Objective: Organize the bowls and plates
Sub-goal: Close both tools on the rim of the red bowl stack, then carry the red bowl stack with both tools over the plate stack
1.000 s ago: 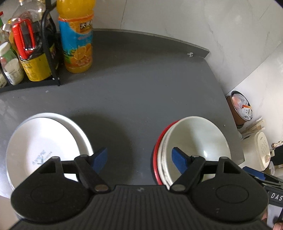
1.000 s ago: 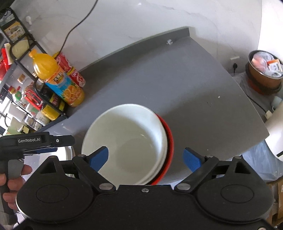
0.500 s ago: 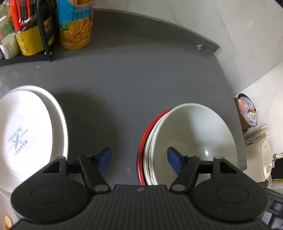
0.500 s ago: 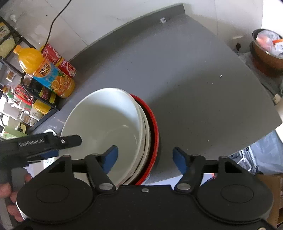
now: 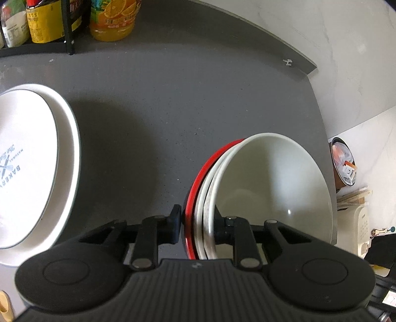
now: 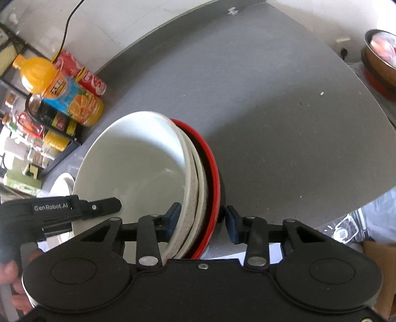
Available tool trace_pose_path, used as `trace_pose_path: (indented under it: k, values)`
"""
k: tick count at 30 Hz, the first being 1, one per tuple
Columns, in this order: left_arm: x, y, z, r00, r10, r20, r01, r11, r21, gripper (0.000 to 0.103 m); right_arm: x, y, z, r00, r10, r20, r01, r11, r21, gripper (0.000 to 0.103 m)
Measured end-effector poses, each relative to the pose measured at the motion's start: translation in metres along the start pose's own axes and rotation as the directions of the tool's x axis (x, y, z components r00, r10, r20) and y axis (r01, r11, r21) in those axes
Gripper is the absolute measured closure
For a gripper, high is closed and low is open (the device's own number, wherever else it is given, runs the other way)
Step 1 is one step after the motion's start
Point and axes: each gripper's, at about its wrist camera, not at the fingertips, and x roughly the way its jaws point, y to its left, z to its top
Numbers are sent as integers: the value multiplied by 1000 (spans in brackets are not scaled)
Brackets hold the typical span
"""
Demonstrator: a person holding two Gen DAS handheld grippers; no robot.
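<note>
A stack of bowls, white ones nested in a red bowl, stands on the grey counter near its right edge. My left gripper is shut on the stack's left rim, one pad outside the red bowl and one inside the top white bowl. My right gripper is shut on the opposite rim of the same stack of bowls. The left gripper's body shows there, reaching in from the left. White printed plates lie stacked at the left; only their edge shows in the right wrist view.
An orange juice bottle and a black rack of jars stand at the back left, with a red can behind the bottle. The counter's right edge drops off beside the stack; a bin sits below. A hand holds the left gripper.
Both grippers moved down and in toward the bowl stack. Their jaws went from wide open to shut on opposite rims of the stack.
</note>
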Motion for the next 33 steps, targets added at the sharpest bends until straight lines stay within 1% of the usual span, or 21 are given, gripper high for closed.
trace_pose_path:
  k: [9, 17, 24, 33]
  values:
    - [-10, 0, 1, 1000, -9, 23, 8, 1000, 18, 81, -9, 8, -3, 1000, 0, 26, 1, 1000, -32, 67]
    - [-38, 12, 9, 998, -22, 64, 21, 999, 24, 81, -22, 29, 3, 998, 11, 66, -6, 998, -65, 67]
    - [-66, 40, 19, 994, -18, 107, 17, 1000, 5, 81, -23, 65, 6, 996, 39, 82, -30, 993, -113, 67]
    - [-97, 81, 32, 991, -5, 135, 8, 1000, -26, 81, -16, 112, 3, 995, 74, 74, -61, 983, -173, 67]
